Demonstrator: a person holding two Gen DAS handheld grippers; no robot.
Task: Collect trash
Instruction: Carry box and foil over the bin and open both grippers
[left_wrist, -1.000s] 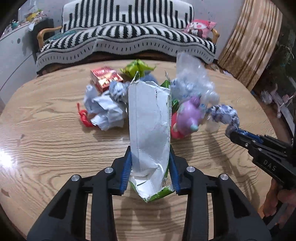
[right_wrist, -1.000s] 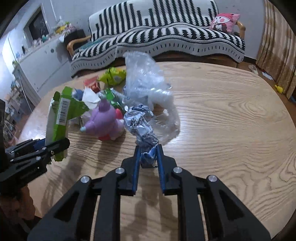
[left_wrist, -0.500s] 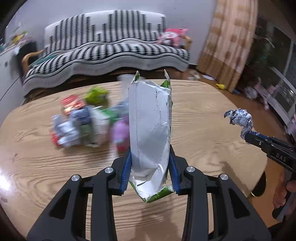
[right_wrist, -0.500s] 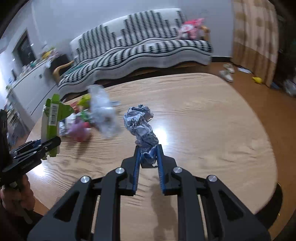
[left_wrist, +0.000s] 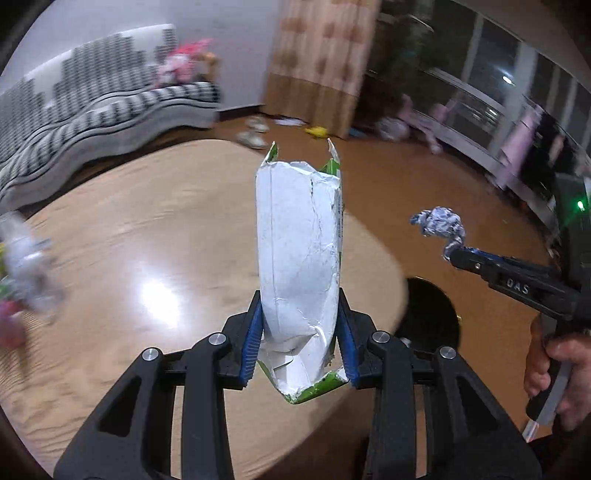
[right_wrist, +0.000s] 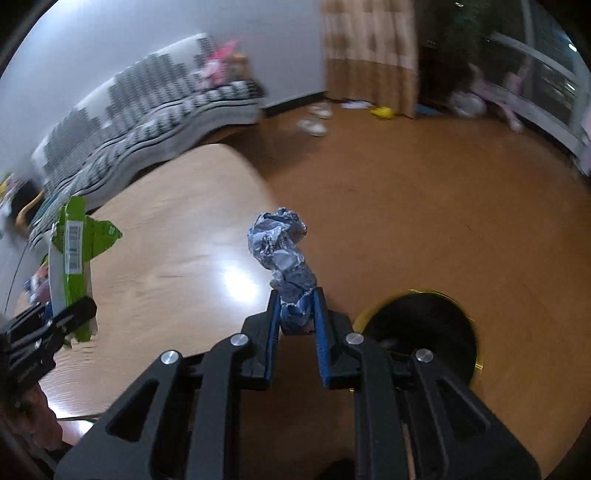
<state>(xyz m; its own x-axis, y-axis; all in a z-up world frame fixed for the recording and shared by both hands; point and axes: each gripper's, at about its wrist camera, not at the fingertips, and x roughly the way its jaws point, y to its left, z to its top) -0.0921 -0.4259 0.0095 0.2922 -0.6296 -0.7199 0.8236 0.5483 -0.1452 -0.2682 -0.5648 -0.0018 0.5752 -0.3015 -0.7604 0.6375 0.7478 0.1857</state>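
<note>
My left gripper (left_wrist: 300, 341) is shut on an empty green snack bag (left_wrist: 299, 258) with a silver inside, held upright above the wooden table (left_wrist: 147, 258). The bag also shows in the right wrist view (right_wrist: 72, 266). My right gripper (right_wrist: 296, 317) is shut on a crumpled silver-blue foil wrapper (right_wrist: 282, 251), held past the table's right edge; it also shows in the left wrist view (left_wrist: 439, 221). A black trash bin (right_wrist: 424, 328) with a yellow rim stands on the floor just right of the table, below the right gripper; it shows in the left wrist view too (left_wrist: 432, 317).
The rest of the trash pile (left_wrist: 26, 266) lies blurred at the table's far left. A striped sofa (left_wrist: 92, 107) stands behind the table. Curtains (right_wrist: 369, 51), shoes (right_wrist: 314, 125) and windows are across the brown floor.
Both grippers have swung right with their loads, away from the trash pile. The table's right edge, the floor and the black bin have come into view.
</note>
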